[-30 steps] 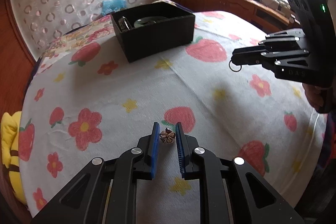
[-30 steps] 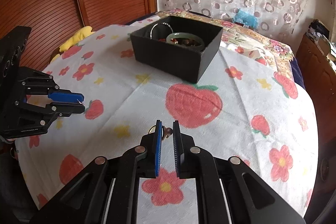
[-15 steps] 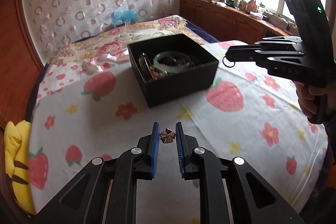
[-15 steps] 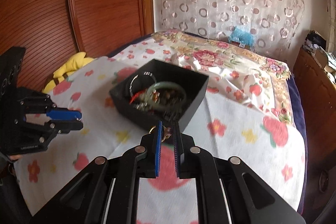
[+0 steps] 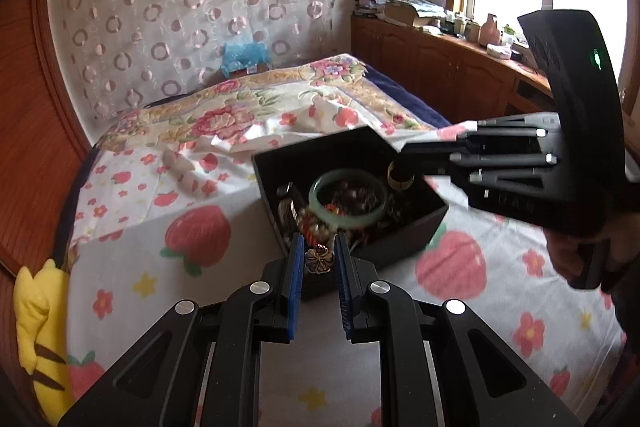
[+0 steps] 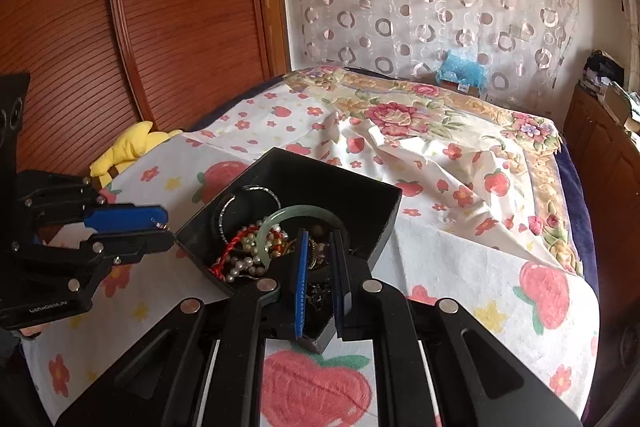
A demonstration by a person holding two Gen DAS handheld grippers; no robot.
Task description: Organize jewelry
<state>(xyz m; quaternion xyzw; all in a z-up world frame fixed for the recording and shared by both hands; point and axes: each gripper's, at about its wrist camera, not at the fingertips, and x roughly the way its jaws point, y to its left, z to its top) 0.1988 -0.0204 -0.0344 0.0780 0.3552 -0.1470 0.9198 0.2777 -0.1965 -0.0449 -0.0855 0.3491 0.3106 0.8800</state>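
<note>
A black jewelry box (image 5: 404, 235) stands on the strawberry-print cloth (image 5: 132, 255), holding a green bangle (image 5: 348, 199), pearls and beads. My left gripper (image 5: 319, 259) is shut on a small brown flower-shaped charm (image 5: 319, 260), held just short of the box's near wall. My right gripper (image 6: 320, 251) hovers over the box (image 6: 384, 227), its jaws narrowly apart, with a gold ring (image 5: 400, 178) hanging at its tip. In the right wrist view the ring is hard to pick out from the box's contents. The bangle (image 6: 280, 223) lies inside.
A yellow plush toy (image 5: 36, 327) lies at the bed's left edge. A wooden wardrobe (image 6: 160, 27) stands to the left, a wooden cabinet (image 5: 440, 67) under the window to the right. A blue bag (image 5: 244, 55) sits by the patterned curtain.
Both grippers have moved toward the black box. The right one with the ring now hovers over it. The left one with the charm has reached its near wall.
</note>
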